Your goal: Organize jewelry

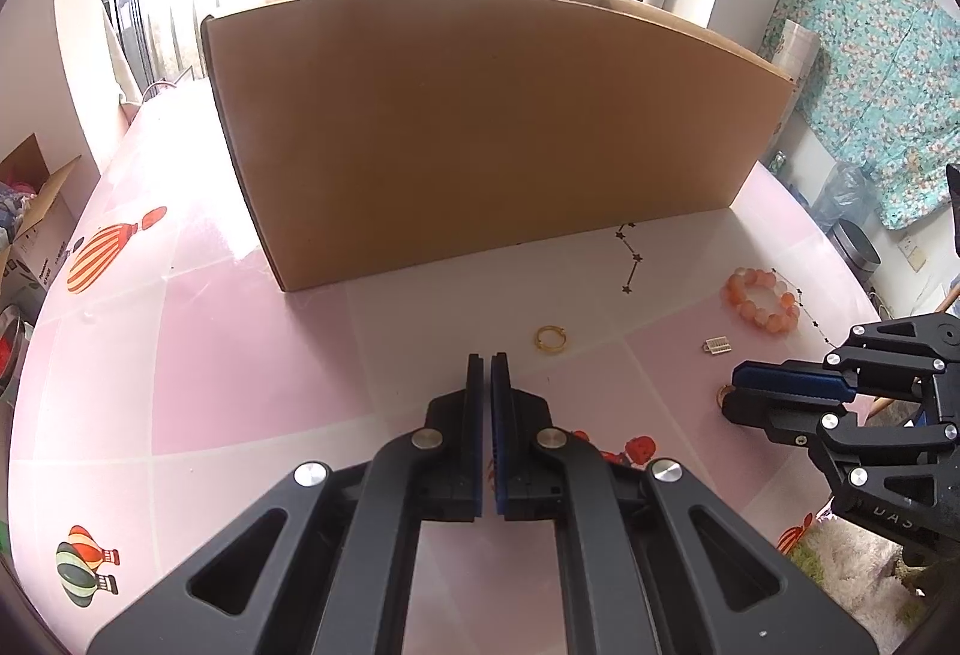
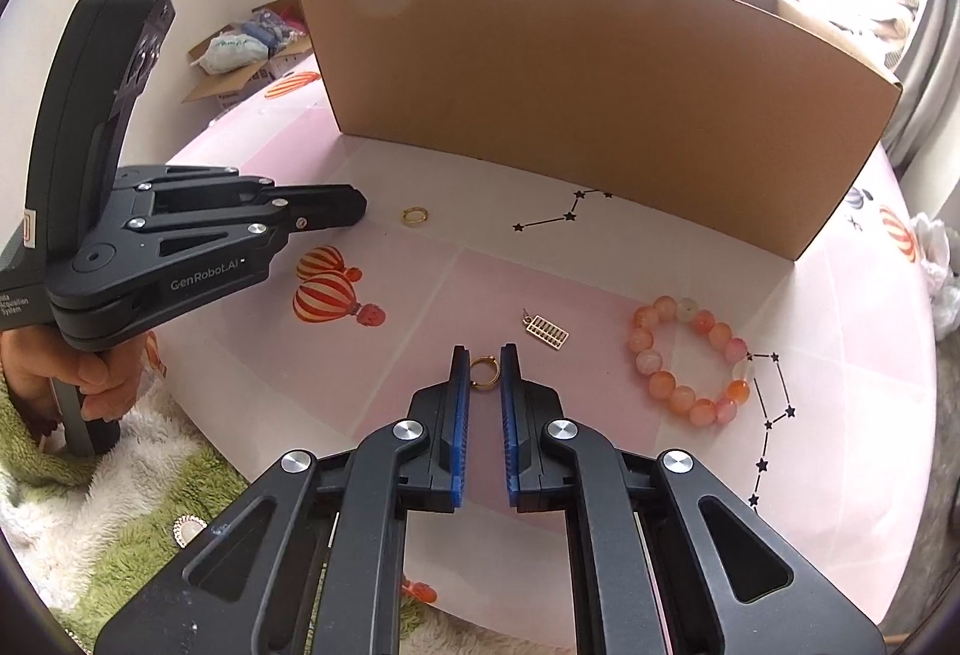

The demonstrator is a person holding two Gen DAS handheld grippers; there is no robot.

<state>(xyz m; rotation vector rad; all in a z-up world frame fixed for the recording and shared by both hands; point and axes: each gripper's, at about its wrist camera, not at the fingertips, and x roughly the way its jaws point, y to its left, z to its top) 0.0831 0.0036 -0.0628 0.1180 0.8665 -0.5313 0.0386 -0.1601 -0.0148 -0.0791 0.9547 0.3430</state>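
The right hand-held gripper (image 2: 485, 355) is seen with its blue pads closed on a small gold ring (image 2: 483, 374), which is held between them just above the pink table (image 2: 840, 355), while the left hand-held gripper (image 1: 486, 361) is kept fully together with nothing in it. A second gold ring (image 2: 414, 215), a small gold charm (image 2: 546, 332) and an orange bead bracelet (image 2: 690, 361) are laid on the table in front of a cardboard box (image 2: 600, 84).
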